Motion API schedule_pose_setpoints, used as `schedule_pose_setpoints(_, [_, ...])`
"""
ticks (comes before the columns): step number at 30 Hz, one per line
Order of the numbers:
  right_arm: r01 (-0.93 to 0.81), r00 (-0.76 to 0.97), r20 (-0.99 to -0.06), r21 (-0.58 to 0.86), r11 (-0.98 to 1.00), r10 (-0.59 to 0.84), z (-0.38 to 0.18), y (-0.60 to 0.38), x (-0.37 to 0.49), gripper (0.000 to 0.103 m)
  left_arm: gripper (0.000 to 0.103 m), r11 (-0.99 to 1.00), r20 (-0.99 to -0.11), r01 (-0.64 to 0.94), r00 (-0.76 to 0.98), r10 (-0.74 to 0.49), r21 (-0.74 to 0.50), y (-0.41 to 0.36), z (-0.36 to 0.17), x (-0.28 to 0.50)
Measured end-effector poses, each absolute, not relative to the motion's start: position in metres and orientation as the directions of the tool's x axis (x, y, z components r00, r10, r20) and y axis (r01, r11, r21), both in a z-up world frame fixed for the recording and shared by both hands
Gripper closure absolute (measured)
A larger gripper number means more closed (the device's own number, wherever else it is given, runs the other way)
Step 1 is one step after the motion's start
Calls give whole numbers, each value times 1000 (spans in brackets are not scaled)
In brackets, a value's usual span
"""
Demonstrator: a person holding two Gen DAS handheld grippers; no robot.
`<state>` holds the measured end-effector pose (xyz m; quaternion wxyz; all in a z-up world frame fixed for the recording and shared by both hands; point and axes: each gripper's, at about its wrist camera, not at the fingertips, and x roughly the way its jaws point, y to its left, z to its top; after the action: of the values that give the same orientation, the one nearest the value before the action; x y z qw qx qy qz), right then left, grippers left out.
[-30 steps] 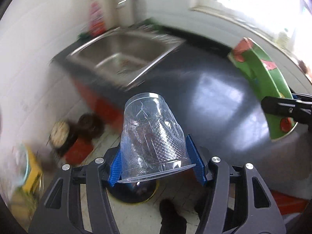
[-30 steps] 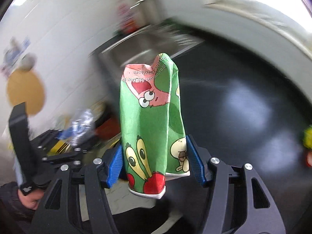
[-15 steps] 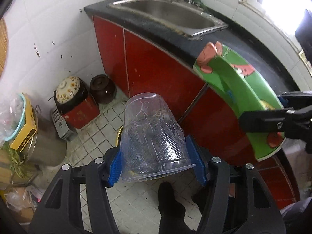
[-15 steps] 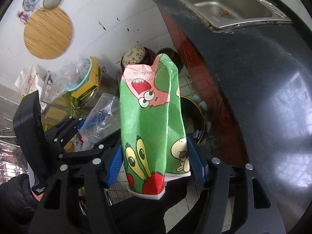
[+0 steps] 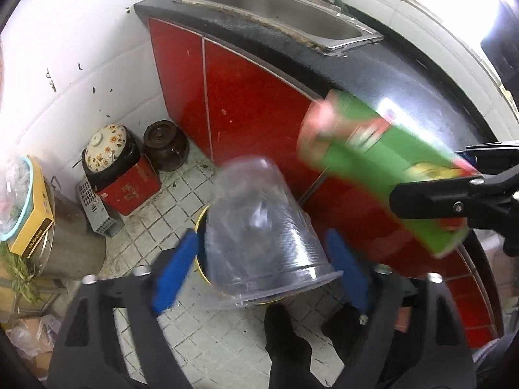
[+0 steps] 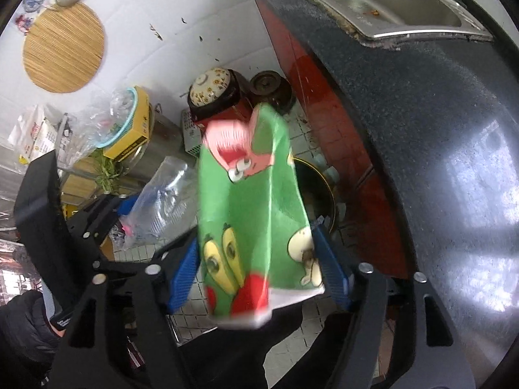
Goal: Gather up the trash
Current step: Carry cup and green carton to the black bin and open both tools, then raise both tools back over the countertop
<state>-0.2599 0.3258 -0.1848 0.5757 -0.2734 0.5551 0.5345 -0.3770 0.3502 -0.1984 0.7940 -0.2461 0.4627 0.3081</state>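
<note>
Two cups: both hang right over the bin [image 5: 201, 227], a dark tub with a yellow rim on the floor tiles.
left gripper [image 5: 259, 267]: jaws opening, pads off the clear cup [image 5: 259, 233], which sits loose between them, base pointing away.
right gripper [image 6: 256, 272]: jaws opening too, green cup [image 6: 253, 220] slipping out, long axis along the fingers.
writing: yellow box [image 5: 34, 223] has print, too small to read.

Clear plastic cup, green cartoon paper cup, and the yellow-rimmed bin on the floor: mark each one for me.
clear plastic cup [image 5: 262, 227], left wrist view, on its ribbed side wall
green cartoon paper cup [image 6: 256, 214], right wrist view, on its green middle
yellow-rimmed bin [image 6: 319, 191], right wrist view, on its dark inside
</note>
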Motion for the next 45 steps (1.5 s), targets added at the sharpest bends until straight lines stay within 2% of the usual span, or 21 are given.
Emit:
schedule_pose_setpoints(12, [-902,-151,-914,283,326,375,-155,290,-234,28,20,681,-903,-726,349,249,-93,348,-193,-379])
schedule_pose_setpoints(18, [-848,25,-883,229,478,469,-103,210,-176,22,15,758,-877,-644,419,235,-104,323,-159,-326])
schedule_pose_setpoints(23, [-725,220,-846,192,662,486,-61,106,-110,20,14,889,-849,-449,502,165,-93,268,-129,-235])
schedule_pose_setpoints(32, [-342,481,-807,187,921,343,-27,-106,-18,19,14,998,-803,-12,595,-46,-66,123,-94,-77])
schedule_pose_setpoints(37, [-194,525,-804,208,959,281,-33,-185,8,19,14,988,-797,148,592,-120,-39,50,-93,-13])
schedule_pose_setpoints(45, [-143,514,-810,243,960,281,-43,-221,49,19,14,964,-823,266,546,-158,-8,-6,-107,63])
